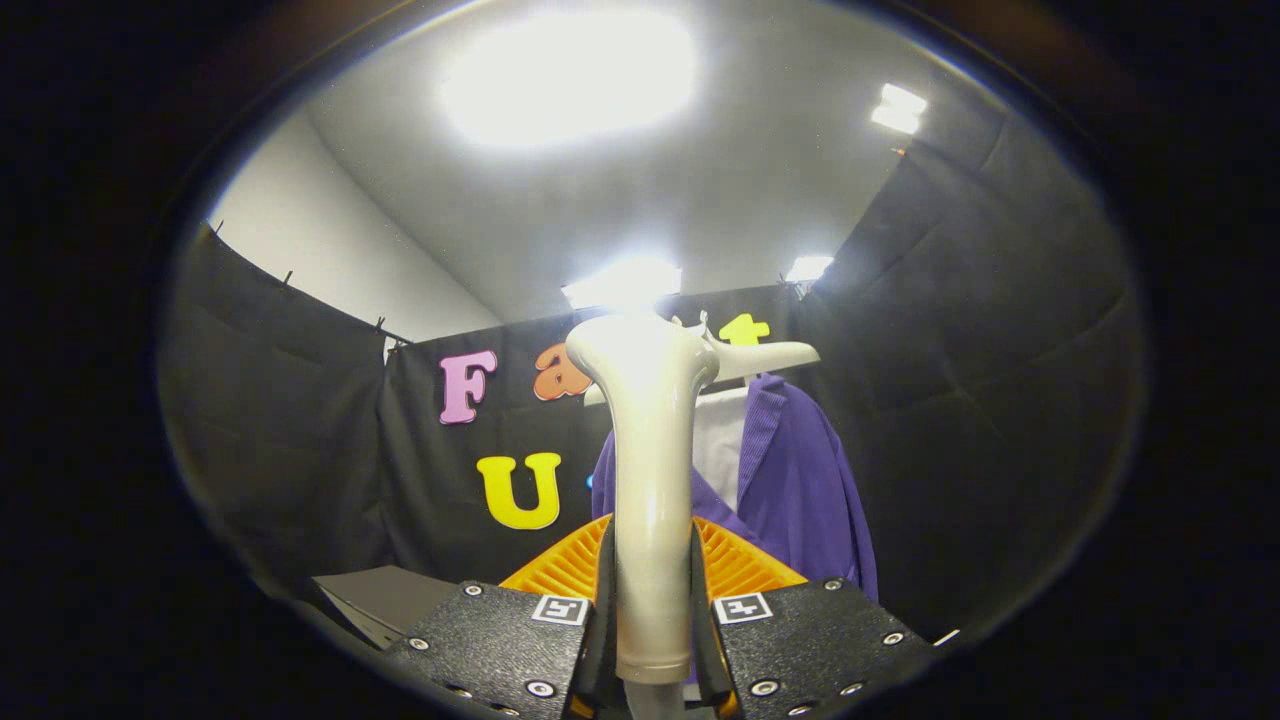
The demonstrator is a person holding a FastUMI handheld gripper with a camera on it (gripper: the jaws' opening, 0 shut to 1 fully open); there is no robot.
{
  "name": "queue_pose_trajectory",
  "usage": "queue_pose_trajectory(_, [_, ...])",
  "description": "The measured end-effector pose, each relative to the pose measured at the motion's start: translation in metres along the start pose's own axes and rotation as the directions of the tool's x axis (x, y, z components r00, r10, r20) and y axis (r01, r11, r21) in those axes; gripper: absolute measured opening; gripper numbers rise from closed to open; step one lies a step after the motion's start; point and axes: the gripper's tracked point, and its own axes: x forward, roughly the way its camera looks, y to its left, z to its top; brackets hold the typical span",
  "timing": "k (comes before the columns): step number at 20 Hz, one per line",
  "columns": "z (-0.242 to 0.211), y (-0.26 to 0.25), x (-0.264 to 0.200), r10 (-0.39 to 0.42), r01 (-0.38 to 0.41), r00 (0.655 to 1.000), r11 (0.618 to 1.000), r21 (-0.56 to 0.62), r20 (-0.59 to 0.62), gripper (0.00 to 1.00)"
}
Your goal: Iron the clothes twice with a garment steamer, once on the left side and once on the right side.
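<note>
Cream plastic is what we see first: the garment steamer (pixel 650 470) stands upright between the fingers of our gripper (pixel 655 620), which are closed tight on its handle from both sides. Beyond it, a purple jacket (pixel 800 490) hangs on a hanger (pixel 770 355) against the black booth wall.

Gripper (pixel 652 640) tilted upward, both fingers (pixel 604 600) clamped on steamer handle (pixel 650 480)
</note>
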Motion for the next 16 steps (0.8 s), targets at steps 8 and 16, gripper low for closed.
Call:
queue_pose_trajectory(8, [-0.026, -0.068, 0.07, -0.155, 0.156, 0.988, 0.986, 0.055, -0.024, 0.31])
queue_pose_trajectory(16, [-0.106, -0.106, 0.084, -0.247, 0.262, 0.952, 0.963, 0.067, -0.181, 0.31])
